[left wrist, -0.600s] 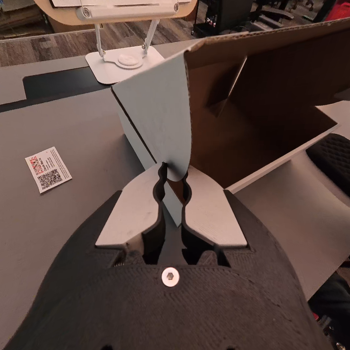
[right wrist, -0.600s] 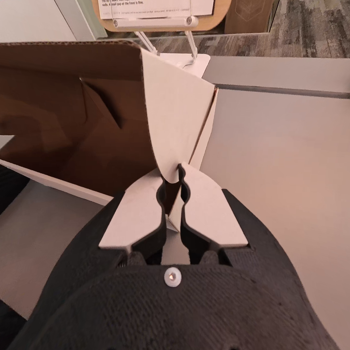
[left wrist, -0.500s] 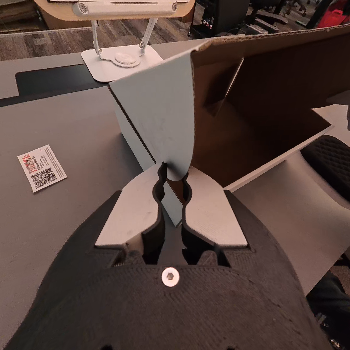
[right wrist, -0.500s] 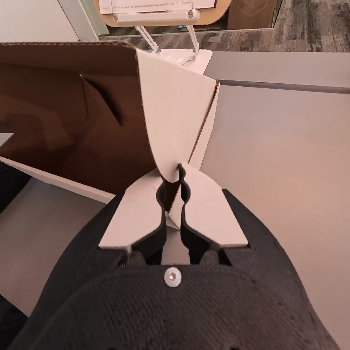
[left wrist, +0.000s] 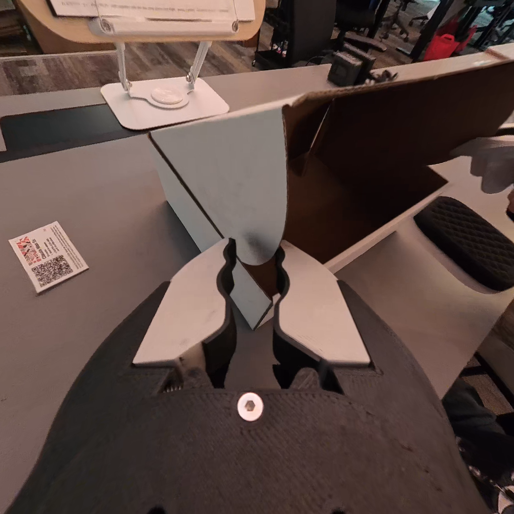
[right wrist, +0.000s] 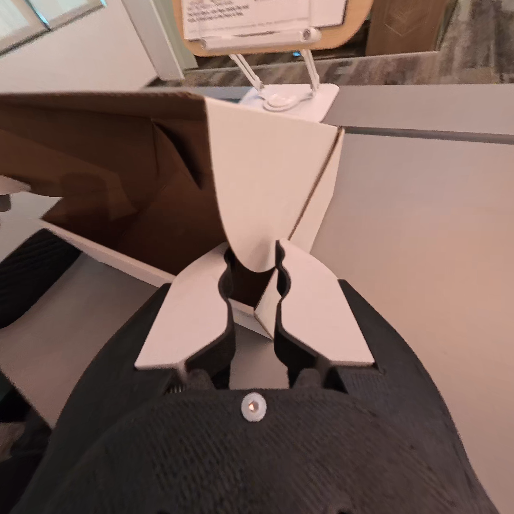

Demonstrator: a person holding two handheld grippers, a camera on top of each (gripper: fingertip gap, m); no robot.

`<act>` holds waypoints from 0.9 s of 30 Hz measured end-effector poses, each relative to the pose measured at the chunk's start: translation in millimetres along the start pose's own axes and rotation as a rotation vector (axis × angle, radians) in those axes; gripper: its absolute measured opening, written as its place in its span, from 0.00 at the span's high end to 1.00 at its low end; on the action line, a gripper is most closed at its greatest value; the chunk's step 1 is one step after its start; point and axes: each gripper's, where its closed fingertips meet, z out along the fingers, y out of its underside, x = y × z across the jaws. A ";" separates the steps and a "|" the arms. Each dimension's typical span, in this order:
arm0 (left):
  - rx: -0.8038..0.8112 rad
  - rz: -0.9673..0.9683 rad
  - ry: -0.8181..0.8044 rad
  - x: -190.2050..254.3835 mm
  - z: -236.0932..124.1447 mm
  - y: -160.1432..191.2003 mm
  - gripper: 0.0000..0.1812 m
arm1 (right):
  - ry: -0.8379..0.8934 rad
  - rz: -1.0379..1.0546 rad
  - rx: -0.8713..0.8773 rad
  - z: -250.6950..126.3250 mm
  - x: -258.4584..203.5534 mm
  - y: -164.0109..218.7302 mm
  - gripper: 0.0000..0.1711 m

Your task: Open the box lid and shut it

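Keeping 2 grippers, left gripper and right gripper, spread around lid side flaps, guiding evenly.

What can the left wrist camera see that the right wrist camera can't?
Only the left wrist view shows the small printed card on the grey table and a red bag far behind. Only the right wrist view shows a white wall. Both show the open box with its raised lid, the white stand, and a side flap between open fingers: left gripper, right gripper.
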 end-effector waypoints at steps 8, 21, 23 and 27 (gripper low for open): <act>0.265 -0.173 0.211 -6.8 -57.6 -39.9 0.77 | -0.142 0.055 0.196 -46.2 -1.5 -34.1 0.71; 0.365 -0.285 0.168 -48.1 -53.0 -68.6 0.72 | -0.269 0.162 0.358 -63.8 3.0 -80.6 0.72; 0.307 -0.357 0.287 -41.1 -43.5 -71.2 0.66 | -0.280 0.203 0.309 -53.7 10.1 -85.8 0.71; 0.226 -0.469 0.389 -32.0 -25.5 -64.0 0.58 | -0.319 0.275 0.151 -27.4 12.8 -74.8 0.65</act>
